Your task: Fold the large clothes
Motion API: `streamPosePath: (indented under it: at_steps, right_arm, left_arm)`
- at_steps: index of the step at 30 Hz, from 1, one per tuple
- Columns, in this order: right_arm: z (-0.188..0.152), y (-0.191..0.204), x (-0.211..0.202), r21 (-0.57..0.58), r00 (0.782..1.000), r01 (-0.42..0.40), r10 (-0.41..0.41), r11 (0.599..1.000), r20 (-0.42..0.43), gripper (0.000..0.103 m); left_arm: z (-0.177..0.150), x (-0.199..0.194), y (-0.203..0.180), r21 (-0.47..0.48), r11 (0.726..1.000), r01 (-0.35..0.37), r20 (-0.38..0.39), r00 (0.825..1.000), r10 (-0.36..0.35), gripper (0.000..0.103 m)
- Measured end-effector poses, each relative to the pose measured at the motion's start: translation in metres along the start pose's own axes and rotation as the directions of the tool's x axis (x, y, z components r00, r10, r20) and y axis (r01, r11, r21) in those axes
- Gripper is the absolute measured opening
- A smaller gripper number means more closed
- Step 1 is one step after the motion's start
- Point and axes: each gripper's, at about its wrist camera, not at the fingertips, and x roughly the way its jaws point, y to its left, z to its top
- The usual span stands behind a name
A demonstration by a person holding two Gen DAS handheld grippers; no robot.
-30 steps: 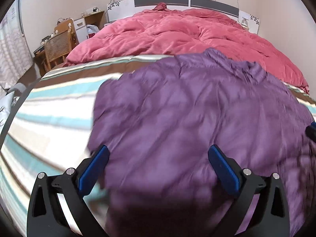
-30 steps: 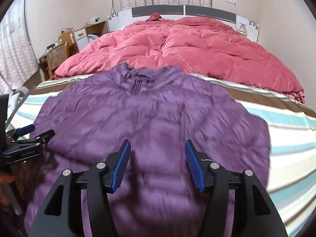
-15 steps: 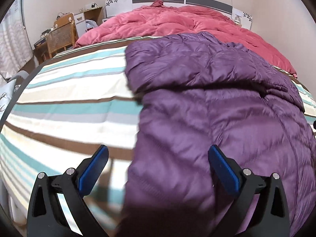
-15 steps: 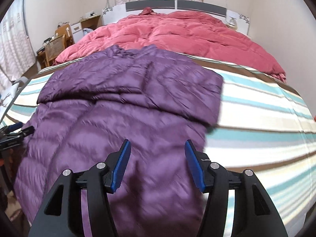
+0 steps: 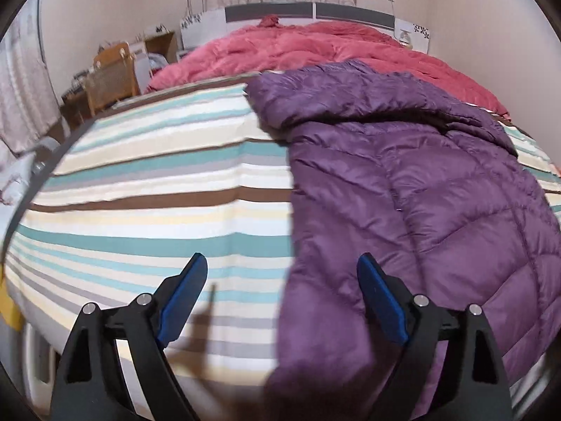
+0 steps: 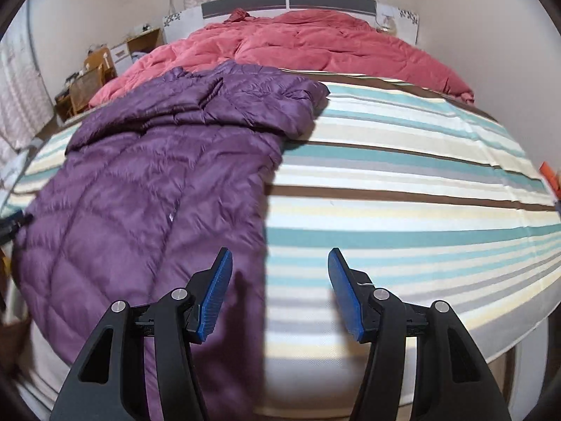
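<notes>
Left wrist: gripper wide and empty, jaws just narrowing slightly, straddling left edge of jacket; jacket runs lengthwise from bed's foot edge toward quilt.

Right wrist: gripper half-open, empty, over jacket's right edge; shows striped bed bare rightward.

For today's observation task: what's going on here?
A person with two handheld grippers is folding a purple jacket on a striped bed. Its sleeves lie folded across the top. The left gripper, jaws just narrowed, and the right gripper hover open near the hem, holding nothing.
</notes>
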Motion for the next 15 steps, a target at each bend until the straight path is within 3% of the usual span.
streamPosePath:
  at_steps: [3, 6, 11, 13, 15]
  right_arm:
    - [-0.009, -0.01, -0.004, 0.036, 1.0, -0.025, 0.025, 0.999, -0.016, 0.057]
    - [-0.016, -0.012, -0.006, 0.019, 1.0, -0.002, 0.003, 1.0, -0.03, 0.057]
    - [-0.031, -0.013, -0.007, 0.101, 0.986, -0.125, 0.135, 0.987, -0.102, 0.056]
    - [-0.037, -0.012, -0.004, 0.127, 0.977, -0.159, 0.174, 0.979, -0.121, 0.051]
    - [-0.039, -0.009, -0.002, 0.128, 0.974, -0.169, 0.185, 0.977, -0.133, 0.044]
  left_arm:
    - [-0.001, -0.007, 0.011, -0.052, 0.998, 0.043, 0.013, 0.999, -0.042, 0.086]
    - [-0.004, -0.014, 0.01, -0.001, 1.0, -0.005, 0.029, 1.0, 0.005, 0.085]
    - [-0.015, -0.021, 0.014, -0.087, 0.982, 0.166, -0.005, 0.986, -0.167, 0.085]
    - [-0.018, -0.018, 0.009, -0.078, 0.978, 0.192, -0.022, 0.981, -0.194, 0.079]
    - [-0.021, -0.014, -0.001, -0.05, 0.977, 0.206, -0.05, 0.977, -0.209, 0.058]
